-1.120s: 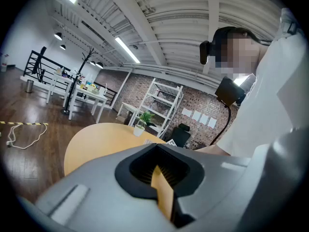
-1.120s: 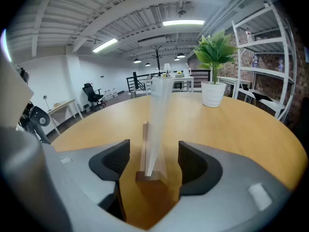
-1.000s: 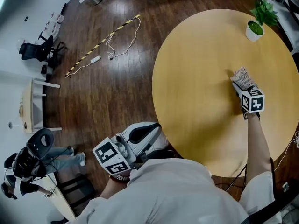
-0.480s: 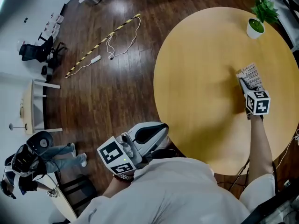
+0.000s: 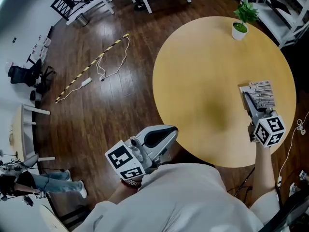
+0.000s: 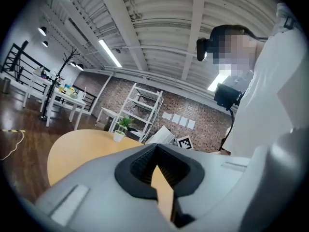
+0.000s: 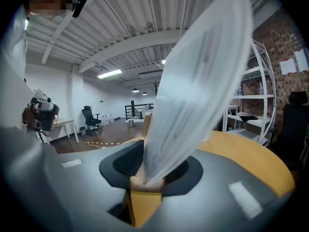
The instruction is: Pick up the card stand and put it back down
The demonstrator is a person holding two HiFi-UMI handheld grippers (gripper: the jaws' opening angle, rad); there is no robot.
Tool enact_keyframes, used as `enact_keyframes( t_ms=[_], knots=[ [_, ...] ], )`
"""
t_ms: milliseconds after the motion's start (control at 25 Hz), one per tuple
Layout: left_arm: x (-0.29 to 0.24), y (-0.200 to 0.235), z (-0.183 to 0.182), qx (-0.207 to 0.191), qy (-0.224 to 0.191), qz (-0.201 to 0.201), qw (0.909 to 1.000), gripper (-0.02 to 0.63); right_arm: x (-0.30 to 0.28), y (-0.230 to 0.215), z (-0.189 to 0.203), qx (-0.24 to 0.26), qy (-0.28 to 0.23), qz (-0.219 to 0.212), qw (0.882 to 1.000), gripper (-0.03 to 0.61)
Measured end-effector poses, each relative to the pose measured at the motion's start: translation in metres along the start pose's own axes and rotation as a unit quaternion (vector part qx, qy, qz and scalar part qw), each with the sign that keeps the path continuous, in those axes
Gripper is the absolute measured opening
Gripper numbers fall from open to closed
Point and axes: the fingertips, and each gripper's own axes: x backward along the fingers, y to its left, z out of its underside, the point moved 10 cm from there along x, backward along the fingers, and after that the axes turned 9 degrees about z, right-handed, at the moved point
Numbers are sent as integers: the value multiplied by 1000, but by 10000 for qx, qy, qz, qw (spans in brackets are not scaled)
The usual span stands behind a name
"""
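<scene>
Right gripper (image 5: 255, 109) fingers clench the card stand (image 5: 260, 93) by its tan base, over the counter's (image 5: 203, 71) right side. It is likely light, with a slippery sheet, so the base is best to grip. Left gripper (image 5: 164, 135) fingers are clenched and empty.

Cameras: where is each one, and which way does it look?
Head view: on the person's head, looking down at the table; shows their shirt, left gripper and right gripper.
Left gripper view: on the left gripper, looking level across the table to the plant; shows its fingers and the shirt.
Right gripper view: on the right gripper, looking along its fingers, shut on the card stand.
Shared: head and left gripper views both show the plant.
</scene>
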Motion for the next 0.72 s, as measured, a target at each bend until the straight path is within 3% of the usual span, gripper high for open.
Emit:
enact_keyframes(
  t_ms=[280, 440, 720],
  knots=[
    [52, -46, 19, -176, -18, 802, 9966, -14, 150, 132, -6, 184, -700, 203, 9972, 119],
    [81, -76, 28, -166, 212, 1243, 9919, -14, 223, 206, 3, -248, -892, 475, 9946, 118],
    [125, -112, 44, -115, 567, 1852, 9810, -14, 297, 300, 8, -344, -1016, 833, 9907, 118]
  ],
)
